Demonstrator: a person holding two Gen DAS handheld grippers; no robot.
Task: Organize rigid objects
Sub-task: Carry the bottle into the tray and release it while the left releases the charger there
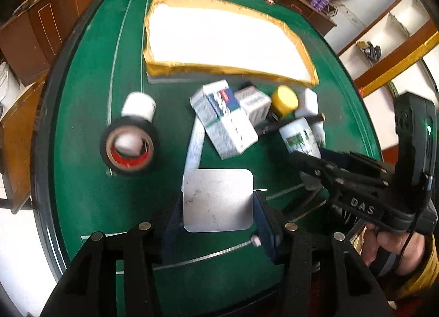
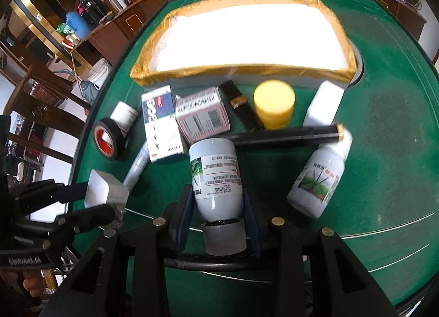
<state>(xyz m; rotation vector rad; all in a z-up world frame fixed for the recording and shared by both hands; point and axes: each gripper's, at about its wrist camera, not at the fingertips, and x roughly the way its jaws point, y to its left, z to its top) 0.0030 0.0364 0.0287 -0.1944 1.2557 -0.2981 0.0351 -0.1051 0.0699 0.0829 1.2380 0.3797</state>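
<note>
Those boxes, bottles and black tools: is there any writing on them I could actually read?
"DAS": raised letters on the right gripper.
"999": blue-and-white box, seemingly, turned sideways.
Barcode only, digits blurred: pink box.
Bottle label: too small to read.
Left gripper lettering: blurred.

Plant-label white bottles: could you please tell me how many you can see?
2. The held bottle sits clamped in the right gripper; the loose bottle lies on the green table right of it. The pile could hide more.
</note>
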